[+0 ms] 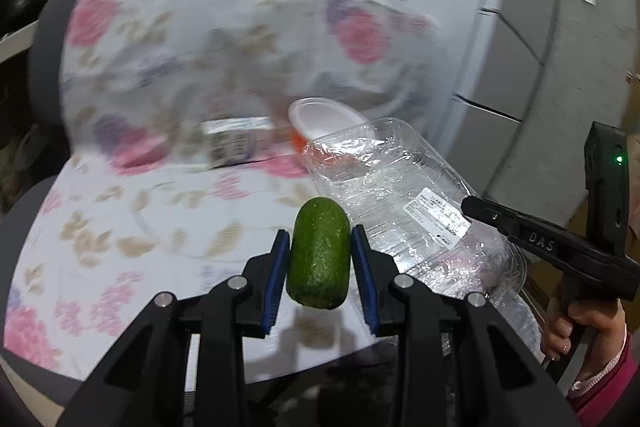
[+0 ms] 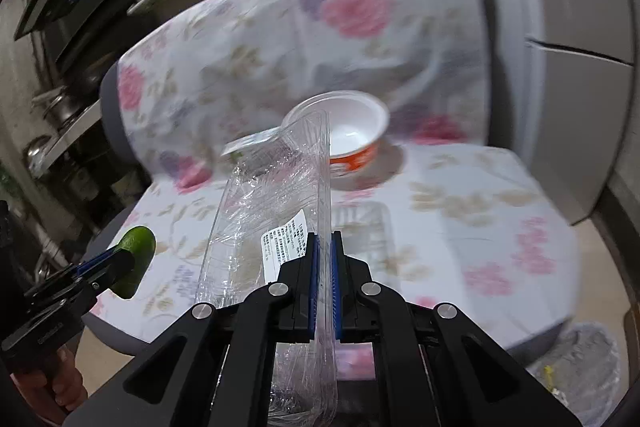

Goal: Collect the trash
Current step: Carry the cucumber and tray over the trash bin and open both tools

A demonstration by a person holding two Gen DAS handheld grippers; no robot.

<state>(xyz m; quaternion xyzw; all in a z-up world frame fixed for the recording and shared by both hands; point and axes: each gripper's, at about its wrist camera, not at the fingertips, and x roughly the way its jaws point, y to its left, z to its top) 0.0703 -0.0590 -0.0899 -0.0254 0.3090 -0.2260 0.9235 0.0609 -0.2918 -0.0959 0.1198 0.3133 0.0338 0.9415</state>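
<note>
My left gripper [image 1: 320, 259] is shut on a green avocado [image 1: 319, 253] and holds it above the floral seat of a chair [image 1: 140, 227]. My right gripper [image 2: 325, 281] is shut on the rim of a clear plastic food tray [image 2: 272, 211] with a white label, held up over the seat. The tray [image 1: 400, 187] and the right gripper [image 1: 476, 209] show at the right in the left wrist view. The avocado [image 2: 134, 259] and the left gripper [image 2: 108, 263] show at the left in the right wrist view. A white and orange bowl [image 2: 352, 135] sits on the seat beyond the tray.
A small printed carton [image 1: 236, 143] lies at the back of the seat by the bowl [image 1: 324, 119]. A bin with a plastic liner [image 2: 580, 371] stands on the floor at the lower right. Grey cabinet doors [image 1: 540, 47] are to the right. Cluttered shelves [image 2: 80, 27] are to the left.
</note>
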